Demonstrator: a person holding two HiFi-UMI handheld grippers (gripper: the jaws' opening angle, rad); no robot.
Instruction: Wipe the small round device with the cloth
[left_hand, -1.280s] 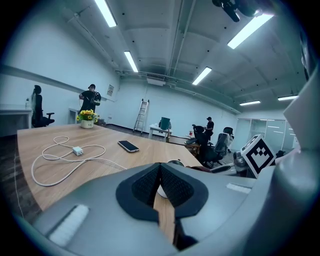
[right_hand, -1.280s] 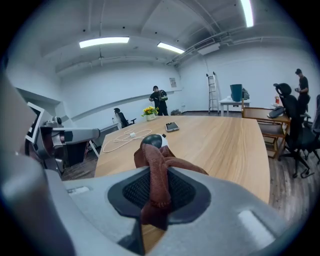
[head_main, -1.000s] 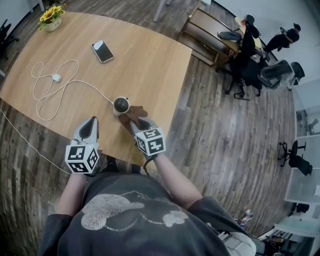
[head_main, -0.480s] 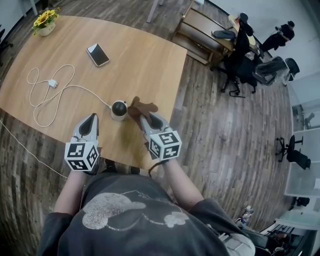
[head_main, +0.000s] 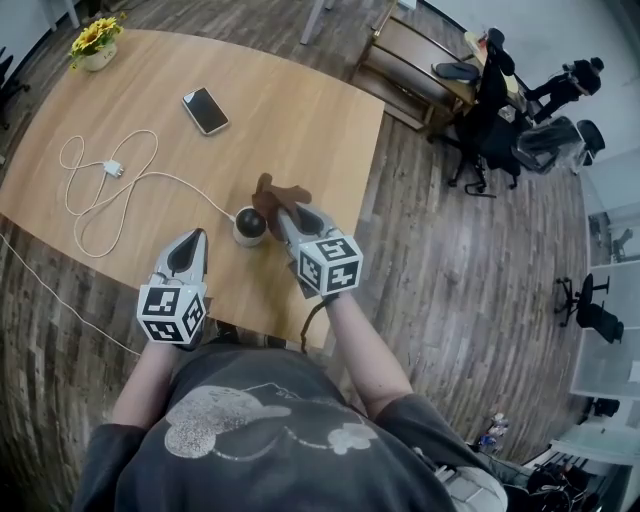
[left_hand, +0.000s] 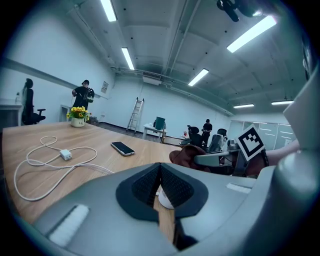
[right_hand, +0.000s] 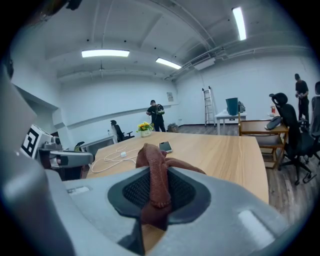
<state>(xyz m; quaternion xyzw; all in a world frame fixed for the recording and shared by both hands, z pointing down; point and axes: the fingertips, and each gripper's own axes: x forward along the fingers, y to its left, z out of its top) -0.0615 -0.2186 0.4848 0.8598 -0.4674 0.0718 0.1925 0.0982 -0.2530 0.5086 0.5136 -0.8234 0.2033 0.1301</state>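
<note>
The small round device (head_main: 249, 224), dark on top with a white base, stands near the front edge of the wooden table (head_main: 300, 110). A brown cloth (head_main: 275, 196) is bunched just right of it, touching or nearly touching its side. My right gripper (head_main: 285, 212) is shut on the cloth (right_hand: 155, 185), which sticks up from between its jaws. My left gripper (head_main: 194, 238) is shut with nothing in it, its tips a short way left of the device. In the left gripper view the device's white base (left_hand: 165, 199) peeks from behind my left gripper (left_hand: 160, 167).
A white cable with a plug (head_main: 110, 170) loops over the table's left part and runs to the device. A phone (head_main: 206, 111) lies further back, and a pot of yellow flowers (head_main: 97, 40) stands at the far left corner. Office chairs and people (head_main: 500, 90) are at the back right.
The right gripper swung the cloth out to the right of the device half a second ago and has brought it back against the device's right side. The left gripper has hardly moved.
</note>
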